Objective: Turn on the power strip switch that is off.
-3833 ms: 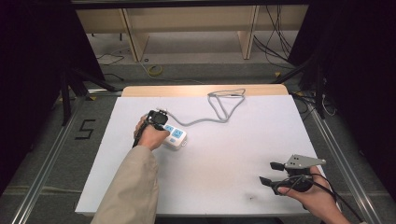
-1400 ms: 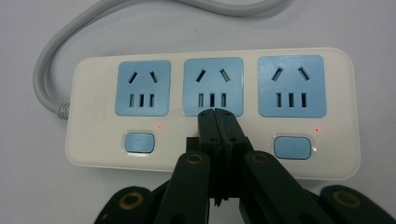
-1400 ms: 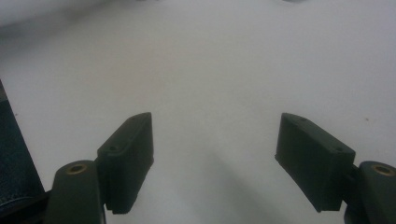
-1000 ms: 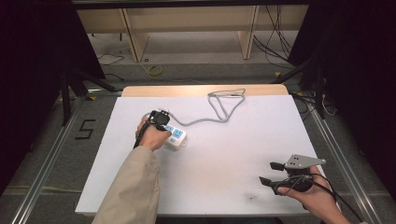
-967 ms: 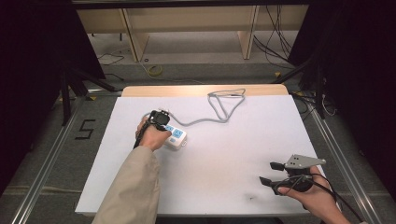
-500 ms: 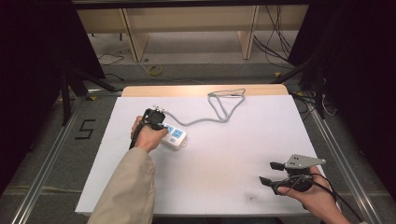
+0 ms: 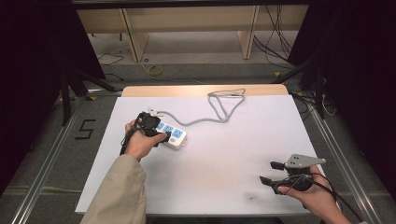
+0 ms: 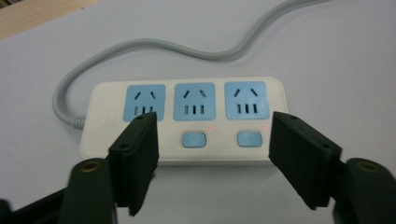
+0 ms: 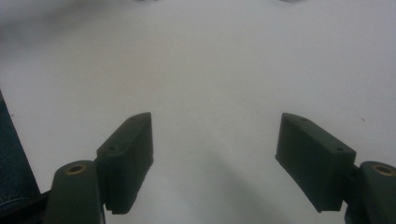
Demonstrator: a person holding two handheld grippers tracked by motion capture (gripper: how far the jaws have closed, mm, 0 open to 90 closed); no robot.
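Glossy white plastic power strip (image 8: 182, 121), matt black tongs (image 8: 212, 161), smooth white tabletop (image 7: 233, 154)

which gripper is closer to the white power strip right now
Left. The left gripper hovers right at the power strip, its jaws just opened, apart and off the casing. The right gripper sits far off near the table's front right corner, jaws open over bare surface.

floor (image 7: 196, 60): grey | wooden shelf frame (image 7: 187, 21): behind table | cables (image 7: 275, 28): on floor | surroundings: dark
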